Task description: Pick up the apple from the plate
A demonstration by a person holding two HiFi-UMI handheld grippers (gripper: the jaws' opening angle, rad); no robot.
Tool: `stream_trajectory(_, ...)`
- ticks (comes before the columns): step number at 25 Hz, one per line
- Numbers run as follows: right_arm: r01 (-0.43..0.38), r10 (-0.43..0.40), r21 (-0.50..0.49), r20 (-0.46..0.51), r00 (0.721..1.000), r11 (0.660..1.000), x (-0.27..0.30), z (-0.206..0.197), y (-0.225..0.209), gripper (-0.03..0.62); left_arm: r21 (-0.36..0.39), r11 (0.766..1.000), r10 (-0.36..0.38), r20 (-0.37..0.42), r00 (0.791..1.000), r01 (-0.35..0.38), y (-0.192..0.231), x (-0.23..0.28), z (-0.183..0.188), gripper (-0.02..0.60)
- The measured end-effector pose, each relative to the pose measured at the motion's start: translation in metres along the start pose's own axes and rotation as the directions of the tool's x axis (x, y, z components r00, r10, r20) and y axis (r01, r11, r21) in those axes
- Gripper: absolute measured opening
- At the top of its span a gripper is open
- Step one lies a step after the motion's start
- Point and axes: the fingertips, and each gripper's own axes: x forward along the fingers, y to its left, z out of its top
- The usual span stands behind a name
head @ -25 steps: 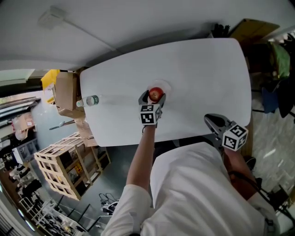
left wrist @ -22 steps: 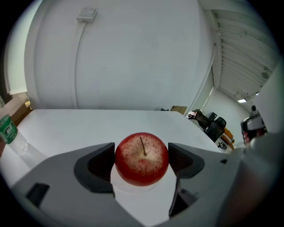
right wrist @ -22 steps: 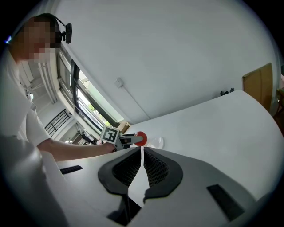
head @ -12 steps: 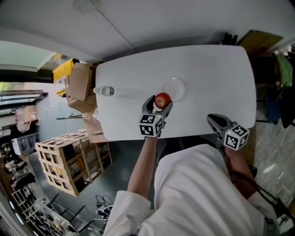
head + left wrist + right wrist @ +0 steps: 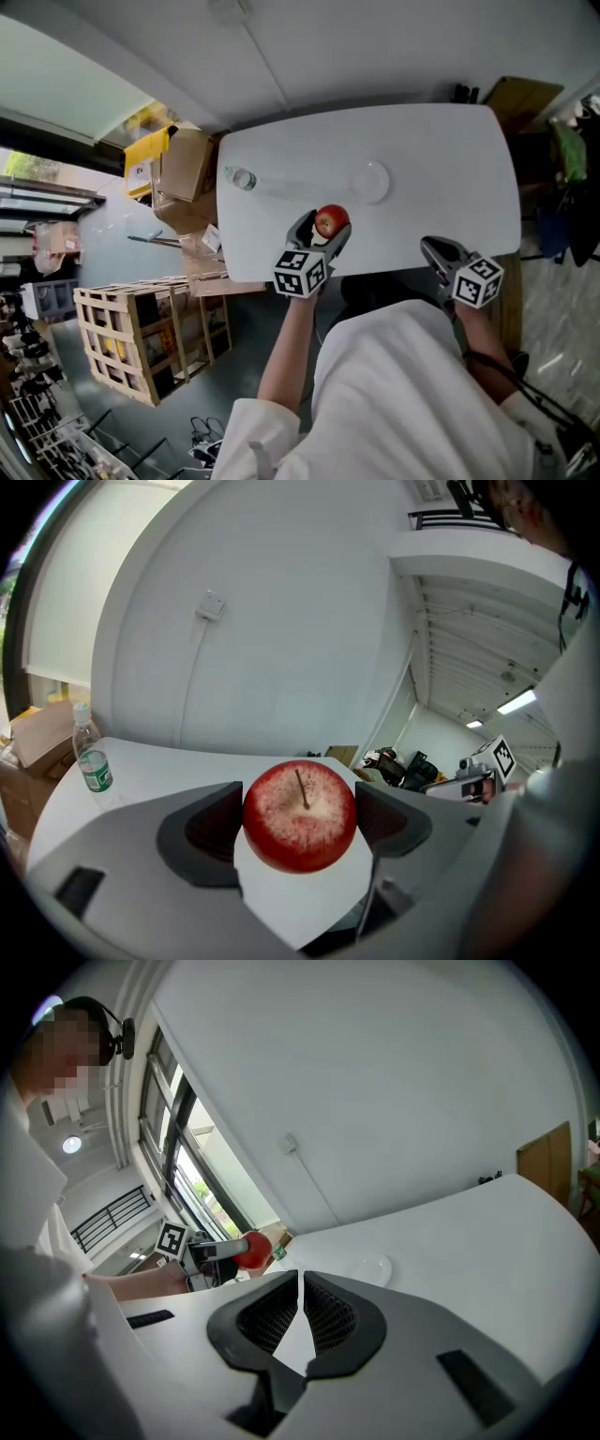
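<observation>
A red apple (image 5: 330, 221) is clamped between the jaws of my left gripper (image 5: 322, 229), lifted off the white table (image 5: 422, 150) near its front edge. The left gripper view shows the apple (image 5: 300, 815) stem up, with a dark pad pressed against each side. The white plate (image 5: 368, 181) lies bare behind and to the right of it, also visible as the plate (image 5: 367, 1268) in the right gripper view. My right gripper (image 5: 433, 250) hovers at the table's front right edge, jaws together with nothing between them, and it sees the apple (image 5: 251, 1249) at its left.
A clear water bottle (image 5: 242, 178) lies on the table's left end and shows as the bottle (image 5: 93, 760) in the left gripper view. Cardboard boxes (image 5: 185, 164) and a wooden crate (image 5: 141, 333) stand on the floor to the left. Bags and clutter (image 5: 567, 159) sit at the right.
My left gripper has carried the apple off the plate toward the table's front edge, leaving the plate bare. The head view has shifted. The right gripper has stayed put.
</observation>
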Motion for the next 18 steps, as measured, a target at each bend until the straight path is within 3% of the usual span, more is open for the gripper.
stream_trajectory(11, 0.11, -0.11, 0.008, 0.08, 0.991, 0.994, -0.027, -0.024, 0.038, 0.043, -0.042, 0.995, -0.092, 0.028, 0.995, 0.093, -0.016, -0.082, 0.003, 0.374)
stream_trajectory(18, 0.128, -0.126, -0.014, 0.109, 0.986, 0.992, -0.049, -0.026, 0.041, 0.043, -0.039, 0.994, -0.099, 0.055, 0.994, 0.101, -0.024, -0.105, 0.001, 0.374)
